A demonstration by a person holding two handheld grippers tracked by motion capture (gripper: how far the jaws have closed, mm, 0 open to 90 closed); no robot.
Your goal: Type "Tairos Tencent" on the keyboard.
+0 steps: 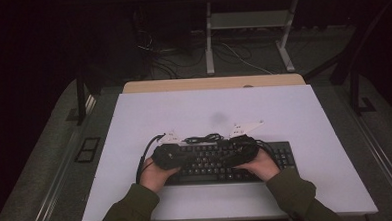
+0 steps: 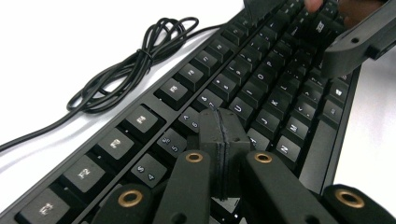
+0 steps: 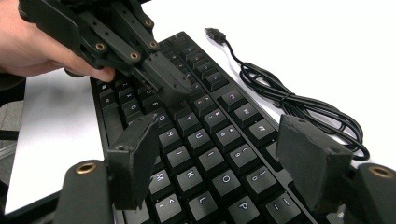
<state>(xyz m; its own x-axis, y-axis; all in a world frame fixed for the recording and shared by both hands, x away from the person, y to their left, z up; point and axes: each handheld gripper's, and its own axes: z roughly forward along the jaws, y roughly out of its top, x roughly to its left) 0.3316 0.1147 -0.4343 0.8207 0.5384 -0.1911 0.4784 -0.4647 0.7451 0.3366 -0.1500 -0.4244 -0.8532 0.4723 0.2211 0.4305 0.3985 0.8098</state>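
A broad white rectangular tabletop (image 1: 304,116) carries a black full-size computer keyboard (image 1: 221,164), which lies near the table's front edge, its long side running left to right in the high view. Behind the keyboard, on the bare white surface, rests its thin black cable in a loose bundled coil (image 2: 126,70), the plug end lying free. A person's two hands come in from the bottom of the high view, olive-green sleeves (image 1: 133,211) at the wrists, each hand holding a black two-jaw tool over the keys. The left gripper (image 2: 223,122) has its jaws pressed together with nothing between them, the joined tips pointing down at the key rows near the middle-left of the board, resting on or just above the keycaps. The right gripper (image 3: 224,154) stands spread wide and empty, its two pads astride the letter keys below.
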